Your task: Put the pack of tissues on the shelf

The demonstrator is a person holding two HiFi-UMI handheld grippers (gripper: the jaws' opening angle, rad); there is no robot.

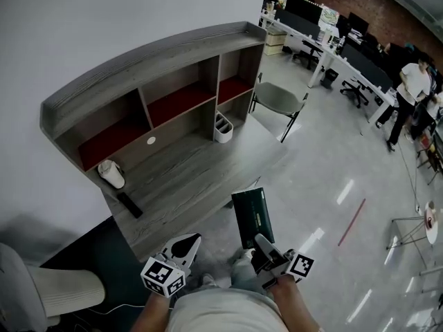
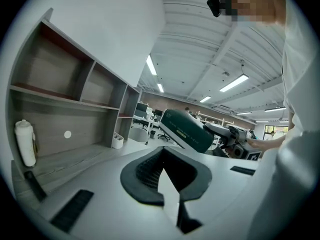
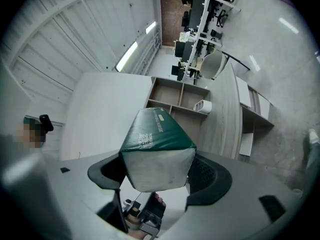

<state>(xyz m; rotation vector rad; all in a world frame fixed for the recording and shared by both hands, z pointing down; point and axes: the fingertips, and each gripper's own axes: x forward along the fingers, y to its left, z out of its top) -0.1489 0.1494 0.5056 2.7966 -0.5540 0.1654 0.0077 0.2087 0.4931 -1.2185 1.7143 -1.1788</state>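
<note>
The pack of tissues (image 1: pixel 251 215) is a dark green, oblong pack, held in the air in front of the desk's near edge. My right gripper (image 1: pixel 261 245) is shut on its near end, and in the right gripper view the pads press both sides of the pack (image 3: pixel 157 144). My left gripper (image 1: pixel 191 242) hovers beside it to the left over the desk's front corner, with its jaws together and nothing between them. The left gripper view shows the pack (image 2: pixel 186 130) to its right. The grey wooden shelf (image 1: pixel 159 68) stands on the desk against the wall, with open compartments.
On the desk (image 1: pixel 187 178) lie a white bottle (image 1: pixel 111 173), a black remote (image 1: pixel 129 204) and a white pen holder (image 1: pixel 223 127). A grey chair (image 1: pixel 278 99) stands to the desk's right and a white chair (image 1: pixel 62 289) at lower left. People stand far right.
</note>
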